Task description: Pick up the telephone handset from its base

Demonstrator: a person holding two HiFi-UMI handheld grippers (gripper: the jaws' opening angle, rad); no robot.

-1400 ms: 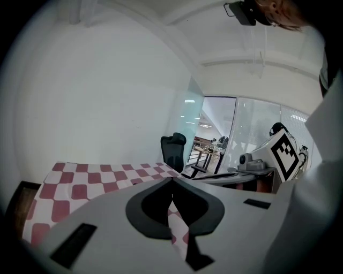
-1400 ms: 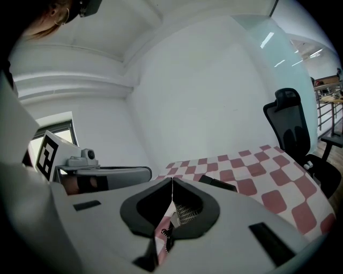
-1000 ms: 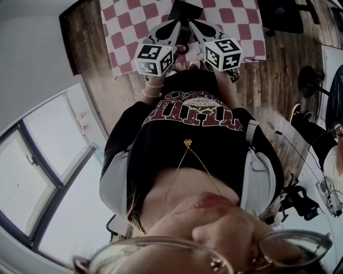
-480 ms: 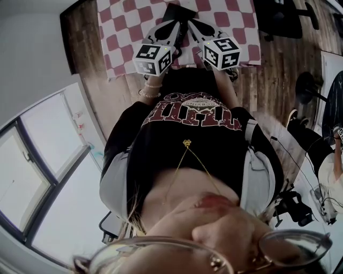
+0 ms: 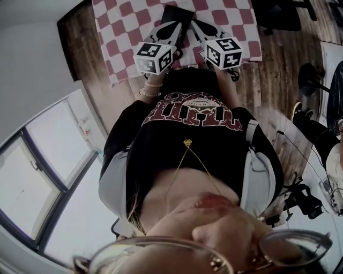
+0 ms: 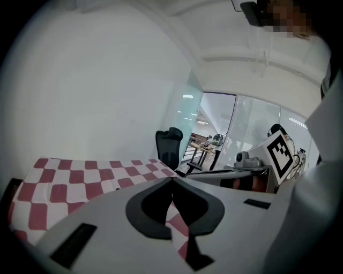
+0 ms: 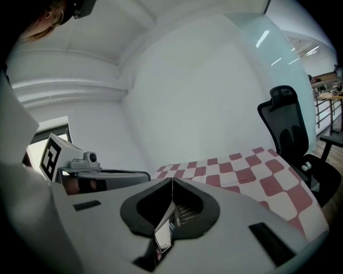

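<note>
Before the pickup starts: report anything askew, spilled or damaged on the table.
Nothing stands out. The checked cloth lies flat, and the black telephone sits on it ahead of the left gripper and right gripper, both shut and empty. No spill or damage shows.

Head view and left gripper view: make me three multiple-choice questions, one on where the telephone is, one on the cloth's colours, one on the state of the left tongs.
1. The black telephone lies: A on a shelf; B on the checked cloth; C in a drawer.
2. The cloth's checks are: A blue and white; B green and yellow; C red and white.
3. The left tongs are: A shut and empty; B wide open; C clamped on a cup.
Answers: 1 B, the head view shows it on the cloth; 2 C, every view shows red and white squares; 3 A, the left gripper view shows the tips meeting with nothing between.
</note>
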